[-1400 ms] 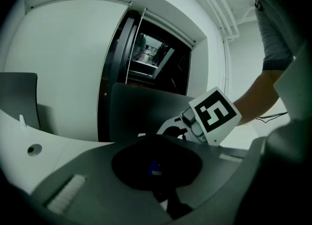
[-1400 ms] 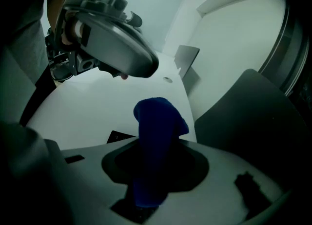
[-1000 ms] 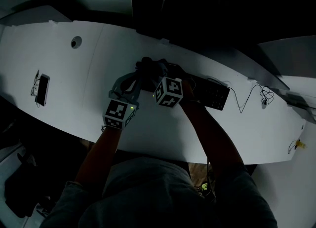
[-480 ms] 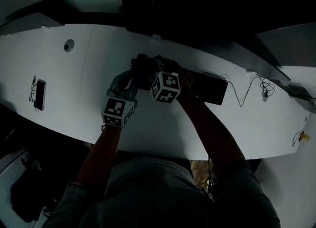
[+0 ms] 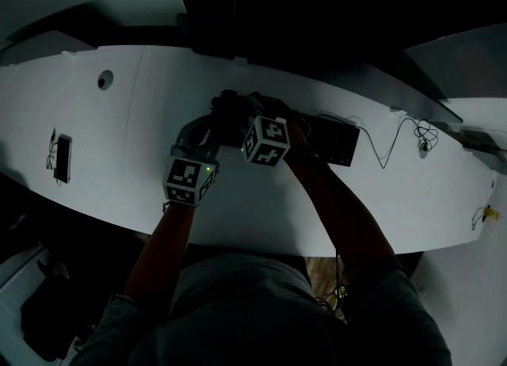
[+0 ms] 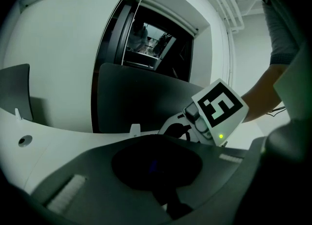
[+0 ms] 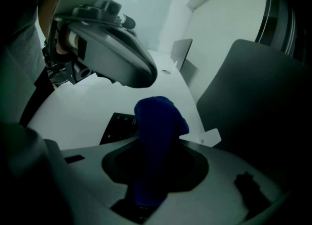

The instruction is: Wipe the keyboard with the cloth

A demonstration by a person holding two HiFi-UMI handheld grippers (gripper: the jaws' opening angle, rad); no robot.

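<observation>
A black keyboard point(image 5: 337, 141) lies on the white table point(image 5: 142, 119), and its left part is hidden under my grippers. My right gripper point(image 5: 252, 112) is shut on a dark blue cloth point(image 7: 156, 136), which sticks up between its jaws over the keyboard's point(image 7: 119, 126) left end. In the head view the cloth point(image 5: 232, 105) is a dark lump at both grippers' tips. My left gripper point(image 5: 212, 123) sits just left of it, angled toward the cloth. Its jaws are too dark to read in the left gripper view point(image 6: 156, 170). From the right gripper view the left gripper point(image 7: 122, 68) hangs above the table.
A phone point(image 5: 62, 157) lies at the table's far left, past a round hole point(image 5: 104, 80). A thin cable point(image 5: 418, 136) runs from the keyboard's right end. A dark panel point(image 6: 141, 102) stands behind the table. The table's near edge is close to my body.
The right gripper with the cloth has edged slightly left over the keyboard's left end. The left gripper has barely moved. The head view has shifted a little.
</observation>
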